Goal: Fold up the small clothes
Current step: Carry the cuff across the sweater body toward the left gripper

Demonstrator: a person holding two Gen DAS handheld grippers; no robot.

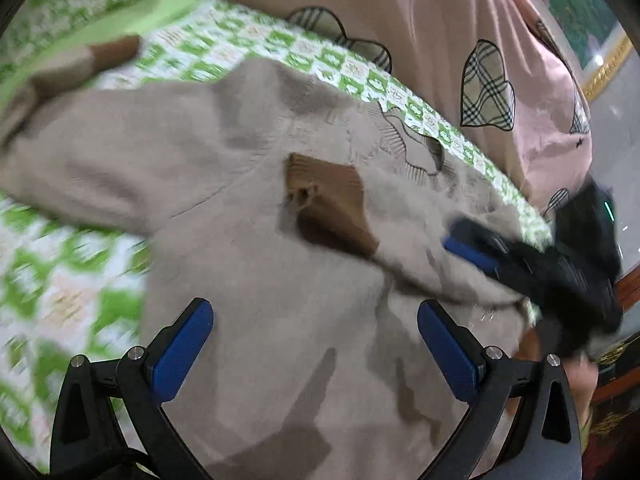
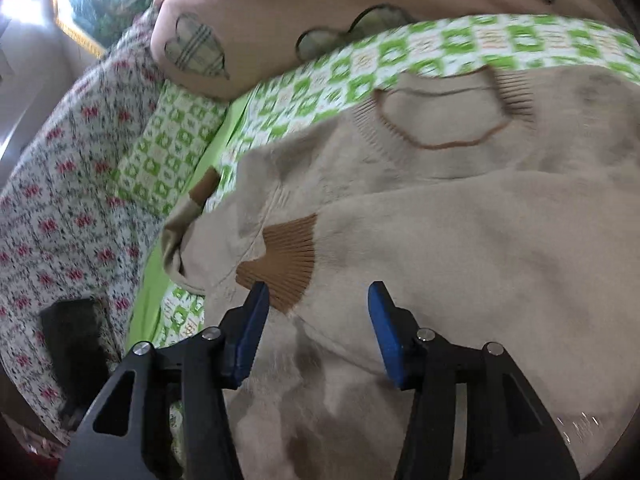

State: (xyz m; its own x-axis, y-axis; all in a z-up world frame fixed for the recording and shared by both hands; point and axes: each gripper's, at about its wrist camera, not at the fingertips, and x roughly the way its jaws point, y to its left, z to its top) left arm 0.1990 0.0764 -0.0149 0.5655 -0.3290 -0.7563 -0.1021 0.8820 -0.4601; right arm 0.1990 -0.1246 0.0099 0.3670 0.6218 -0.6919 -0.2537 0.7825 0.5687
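Observation:
A beige knit sweater (image 1: 240, 280) (image 2: 460, 260) lies spread on the bed, its brown-trimmed neckline (image 2: 440, 120) towards the person. One sleeve is folded across the body and ends in a brown ribbed cuff (image 1: 328, 204) (image 2: 288, 264). The other brown cuff (image 1: 112, 54) (image 2: 204, 188) rests at the sweater's far side. My left gripper (image 1: 315, 312) hovers wide open over the sweater's body, nothing between its blue pads. My right gripper (image 2: 319, 290) (image 1: 468, 244) stands open just short of the folded cuff, its left finger beside the cuff's edge.
The green-and-white checked sheet (image 1: 60, 280) (image 2: 304, 92) covers the bed. A person in a pink top with plaid hearts (image 1: 460, 40) (image 2: 280, 8) stands close behind it. A floral quilt (image 2: 60, 200) with a black object (image 2: 76, 344) on it lies to the left.

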